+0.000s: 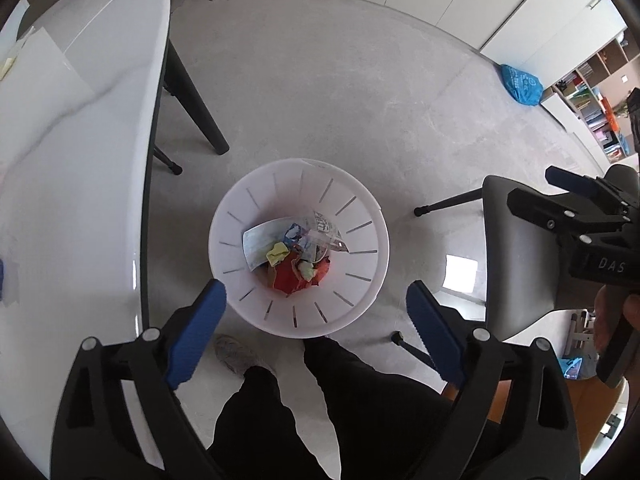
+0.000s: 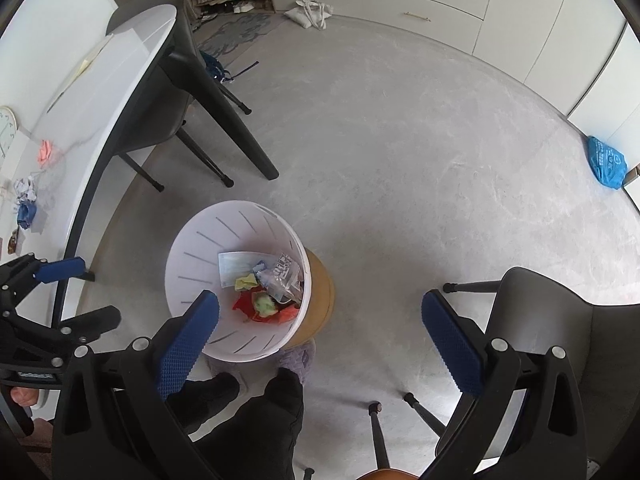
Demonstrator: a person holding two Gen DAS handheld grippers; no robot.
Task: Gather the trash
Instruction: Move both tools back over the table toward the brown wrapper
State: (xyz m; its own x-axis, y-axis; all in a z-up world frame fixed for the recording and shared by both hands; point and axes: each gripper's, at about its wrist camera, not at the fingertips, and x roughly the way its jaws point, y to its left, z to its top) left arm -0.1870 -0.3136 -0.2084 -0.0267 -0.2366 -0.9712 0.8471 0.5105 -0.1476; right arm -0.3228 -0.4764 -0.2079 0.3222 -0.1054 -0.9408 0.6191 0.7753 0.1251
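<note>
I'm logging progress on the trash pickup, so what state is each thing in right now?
Left gripper: open, empty, above the bin.
Right gripper: open, empty.
White bin: upright, partly filled with trash.
Crumpled scraps: still lying on the table.
Blue bag: on the floor by the cabinets.

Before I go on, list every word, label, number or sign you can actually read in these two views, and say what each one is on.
"DAS": white letters on the black body of the right gripper, seen from the left wrist.
Blue plastic bag on the floor: white print, too blurred to read.
Clear wrapper in the white bin: dark lettering, too small to read.
Clock face on the table: numerals too small to read.
Nothing else legible.
</note>
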